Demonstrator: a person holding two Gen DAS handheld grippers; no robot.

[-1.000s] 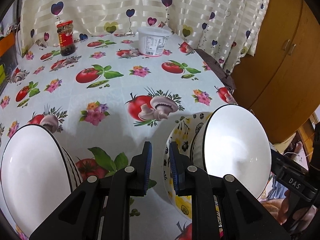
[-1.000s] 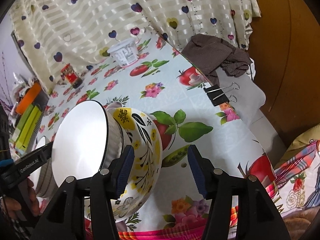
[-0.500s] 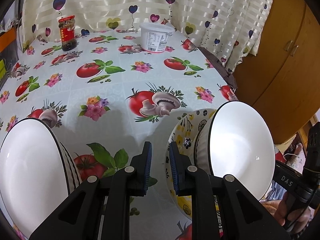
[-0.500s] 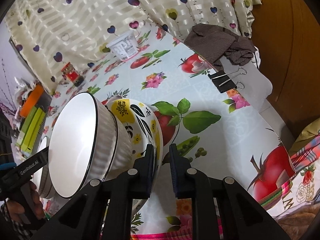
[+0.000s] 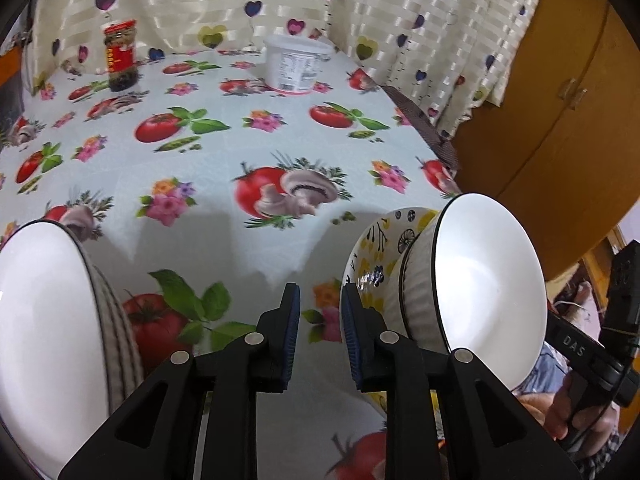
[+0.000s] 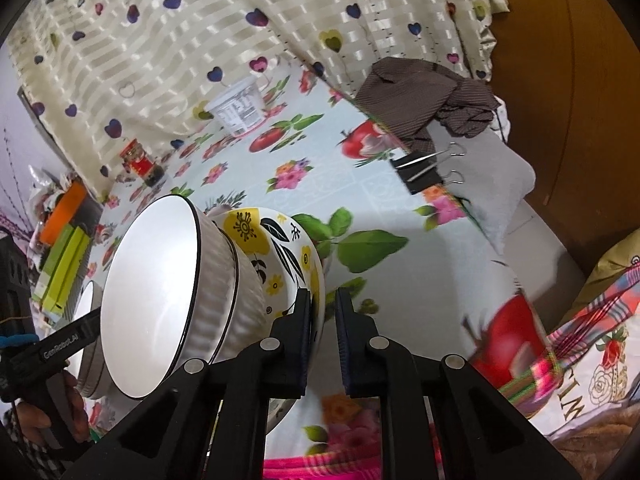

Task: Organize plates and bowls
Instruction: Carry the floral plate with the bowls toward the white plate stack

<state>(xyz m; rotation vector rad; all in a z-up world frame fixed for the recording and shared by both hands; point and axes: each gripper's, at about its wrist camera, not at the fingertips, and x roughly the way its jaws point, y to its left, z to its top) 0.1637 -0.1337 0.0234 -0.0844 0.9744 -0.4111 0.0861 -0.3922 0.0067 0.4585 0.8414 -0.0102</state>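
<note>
Backdrop: heart-print curtain (image 5: 240, 4) behind bench (image 5: 224, 152) in tomato-print cloth.
Far end: red-lidded jar (image 5: 120, 54), white tub (image 5: 296, 64).
Stack: white ribbed bowl (image 6: 160, 292) nested in flowered bowl (image 6: 280, 256), tipped on edge, mouths facing left in the right wrist view.
Right hand-held gripper (image 6: 322, 332): clamped on flowered bowl's rim.
Left hand-held gripper (image 5: 320, 332): jaws opening, nothing between them, just beside the stack.
Second white bowl (image 5: 48, 332): lower left, tilted, cut off by frame.
Hard to tell: stack's contact with bench.

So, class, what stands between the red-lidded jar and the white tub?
Nothing; only bare tablecloth between jar and tub, clearest in the left wrist view.
</note>
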